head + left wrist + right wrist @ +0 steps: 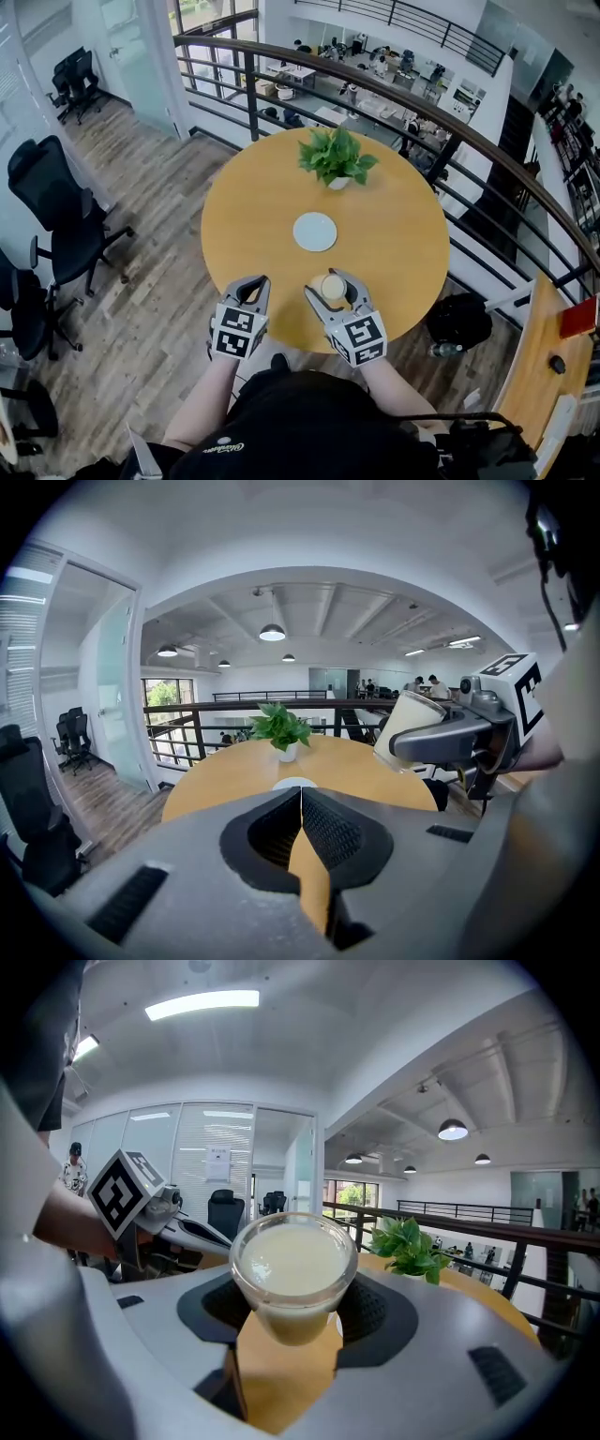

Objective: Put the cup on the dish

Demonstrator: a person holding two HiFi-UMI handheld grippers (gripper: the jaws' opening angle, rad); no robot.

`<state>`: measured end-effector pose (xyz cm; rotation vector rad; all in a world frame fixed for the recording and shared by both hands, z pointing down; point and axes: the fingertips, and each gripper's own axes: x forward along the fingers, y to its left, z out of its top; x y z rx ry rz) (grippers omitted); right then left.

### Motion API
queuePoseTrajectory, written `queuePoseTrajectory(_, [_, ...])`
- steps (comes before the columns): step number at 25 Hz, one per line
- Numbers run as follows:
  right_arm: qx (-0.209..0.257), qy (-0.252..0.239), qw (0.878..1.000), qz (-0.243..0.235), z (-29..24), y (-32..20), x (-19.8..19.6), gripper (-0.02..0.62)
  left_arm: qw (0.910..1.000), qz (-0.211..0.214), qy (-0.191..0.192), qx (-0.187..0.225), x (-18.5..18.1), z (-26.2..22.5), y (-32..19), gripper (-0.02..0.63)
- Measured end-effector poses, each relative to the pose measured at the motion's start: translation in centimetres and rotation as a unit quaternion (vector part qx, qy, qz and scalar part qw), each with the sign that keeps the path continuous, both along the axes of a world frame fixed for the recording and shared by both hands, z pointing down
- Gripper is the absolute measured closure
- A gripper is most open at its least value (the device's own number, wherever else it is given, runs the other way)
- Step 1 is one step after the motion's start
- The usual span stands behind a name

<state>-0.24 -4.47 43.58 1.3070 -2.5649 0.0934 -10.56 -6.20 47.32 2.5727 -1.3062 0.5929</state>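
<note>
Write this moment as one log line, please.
left gripper: shut, empty | right gripper: shut on cup | cup: short of dish | dish: bare

— What's carrying everything on your feed?

— I'm looking at a round wooden table (251, 217) with a smooth orange-yellow top.

— And what sits directly on it?

— I can see two things. A white dish (314, 232) lies flat near the middle. Beyond it, close to the far edge, a leafy green potted plant (336, 157) stands upright in a small white pot. They're near each other but not touching.
</note>
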Motion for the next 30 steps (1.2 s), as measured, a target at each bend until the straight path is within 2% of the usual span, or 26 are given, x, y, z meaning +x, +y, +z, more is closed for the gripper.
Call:
queuePoseTrajectory(6, [-0.014,0.011,1.0,0.016,1.1,-3.7,-1.6,0.345,0.9997,0.017,0.007,-0.015,-1.7,1.5,-3.6,0.595])
queuePoseTrajectory(14, [-0.024,0.011,0.999,0.027,1.2,-5.6,-2.7,0.345,0.9988,0.034,0.01,-0.032,-2.2,2.2,-5.3,0.595])
queuePoseTrajectory(23, [-0.021,0.006,0.999,0.028,1.4,-6.3,-0.6,0.345,0.9987,0.034,0.004,-0.038,-0.1,2.6,-5.9,0.595])
queuePoseTrajectory(30, [-0.016,0.004,1.0,0.016,0.9,-6.5,1.1,0.345,0.9993,0.027,0.002,-0.027,2.3,1.6,-6.6,0.595])
